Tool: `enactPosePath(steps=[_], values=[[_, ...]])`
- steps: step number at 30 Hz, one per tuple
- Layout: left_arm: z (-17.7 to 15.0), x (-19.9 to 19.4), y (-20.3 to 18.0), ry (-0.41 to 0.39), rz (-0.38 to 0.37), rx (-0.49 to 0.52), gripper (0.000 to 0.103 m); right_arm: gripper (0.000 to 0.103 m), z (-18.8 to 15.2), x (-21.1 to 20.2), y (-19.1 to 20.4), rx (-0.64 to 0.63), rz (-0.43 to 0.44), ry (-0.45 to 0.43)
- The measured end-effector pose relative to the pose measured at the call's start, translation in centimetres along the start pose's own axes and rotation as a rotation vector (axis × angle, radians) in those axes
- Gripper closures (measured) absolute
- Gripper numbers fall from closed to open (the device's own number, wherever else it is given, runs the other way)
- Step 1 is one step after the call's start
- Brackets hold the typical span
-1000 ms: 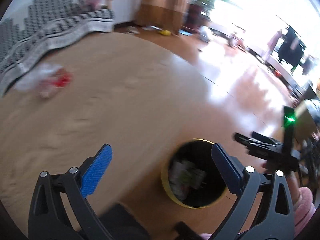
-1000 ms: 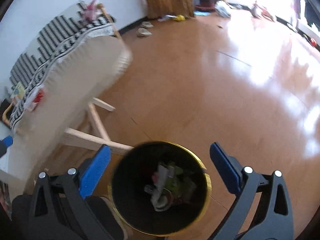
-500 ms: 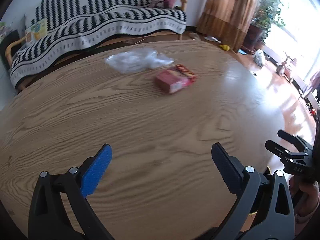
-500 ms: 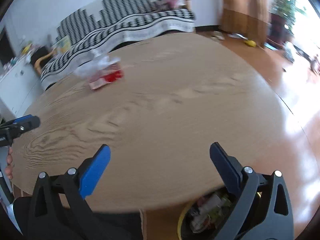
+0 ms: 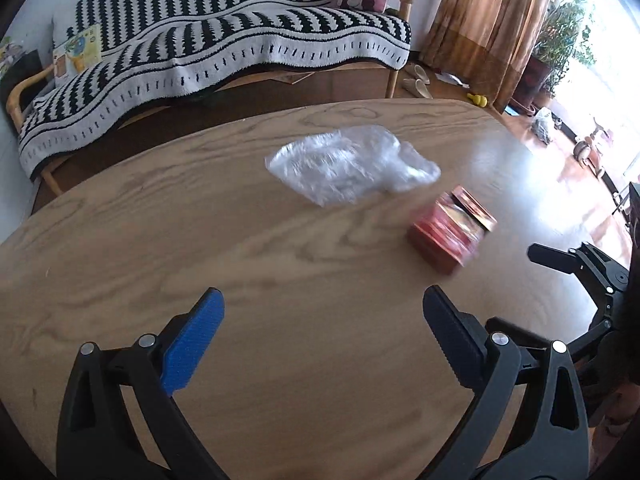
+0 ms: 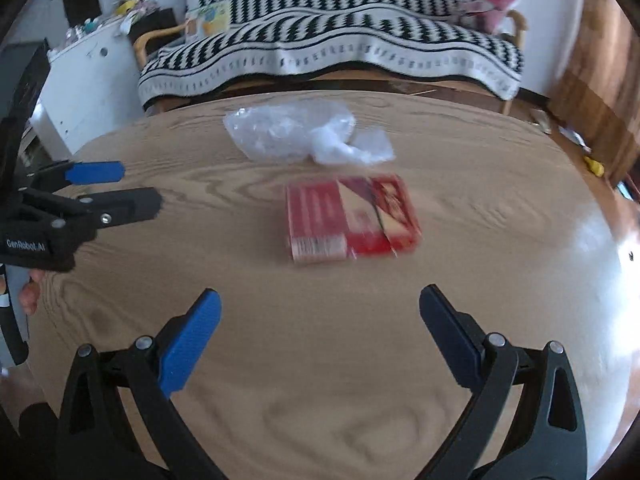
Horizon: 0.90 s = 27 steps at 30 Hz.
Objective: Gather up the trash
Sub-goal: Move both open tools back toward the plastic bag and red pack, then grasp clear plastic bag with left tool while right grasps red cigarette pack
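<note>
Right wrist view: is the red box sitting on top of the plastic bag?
No. The red box lies flat on the bare table, on the near side of the crumpled plastic bag and apart from it.

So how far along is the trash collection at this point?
Nothing in these views shows finished pickups; no bin is visible. In hand: nothing. The left gripper and right gripper are both open and empty above the table. Left to do: the red box and the plastic bag beyond it still lie on the table, apparently close but apart, and the box seems nearer to both grippers.
</note>
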<state>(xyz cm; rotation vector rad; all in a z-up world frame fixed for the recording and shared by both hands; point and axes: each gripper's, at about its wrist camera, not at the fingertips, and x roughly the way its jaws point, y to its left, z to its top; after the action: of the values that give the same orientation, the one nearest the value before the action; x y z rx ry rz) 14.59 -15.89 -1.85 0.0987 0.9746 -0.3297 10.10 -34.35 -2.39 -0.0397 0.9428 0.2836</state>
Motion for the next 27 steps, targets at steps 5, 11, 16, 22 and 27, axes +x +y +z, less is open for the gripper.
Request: enactPosePath(steps=[5,11,16,22,27], values=[[3.4,3.4,0.7,0.008,-0.024,-0.017,0.007,0.007,2.7,3.4,-0.4,-0.028,0.007,0.038],[6.3,7.9,0.1,0.025,-0.063,0.0,0.007,0.007,4.3,6.1,-1.8,-0.038,-0.015,0.068],[7.3,9.5,-0.6,0.018,-0.074,0.039,0.006,0.007,4.8,6.4,-2.7,-0.03,-0.026,0.054],[9.3,10.9,-1.3,-0.002,-0.085,0.084,0.007,0.007,6.1,7.9,-2.6,0.009,0.007,0.052],[9.6,12.1,-1.8,0.034,-0.145,0.135,0.078,0.012,5.8,8.0,-2.4,-0.043,0.025,0.019]])
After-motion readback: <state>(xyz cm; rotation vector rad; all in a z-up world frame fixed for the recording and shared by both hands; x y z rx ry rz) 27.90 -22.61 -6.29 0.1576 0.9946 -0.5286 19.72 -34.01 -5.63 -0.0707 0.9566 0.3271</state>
